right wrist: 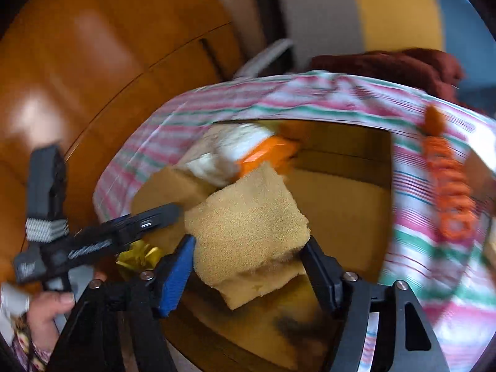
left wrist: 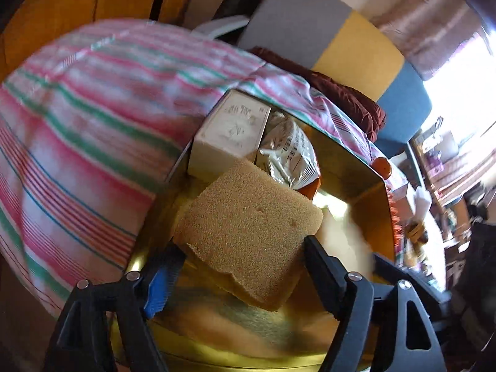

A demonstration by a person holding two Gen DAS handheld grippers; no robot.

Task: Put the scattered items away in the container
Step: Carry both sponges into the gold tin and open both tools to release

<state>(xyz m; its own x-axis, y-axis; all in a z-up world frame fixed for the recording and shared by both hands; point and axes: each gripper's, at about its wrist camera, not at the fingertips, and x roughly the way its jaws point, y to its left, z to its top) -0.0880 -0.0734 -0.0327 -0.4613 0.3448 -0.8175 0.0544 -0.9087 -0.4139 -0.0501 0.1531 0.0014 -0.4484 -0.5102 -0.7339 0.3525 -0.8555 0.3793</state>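
Observation:
A tan sponge block hangs over the gold tin container. In the right wrist view the right gripper is shut on this sponge above the tin. The left gripper brackets the same sponge; whether its fingers press it is unclear. The left gripper's finger also shows beside the sponge in the right wrist view. Inside the tin lie a cream box and a silver packet, seen blurred as a white and orange packet.
The tin sits on a pink, green and white striped cloth. An orange coiled toy lies on the cloth right of the tin. A dark red cloth and a grey, yellow and blue cushion lie behind. A wooden surface is at left.

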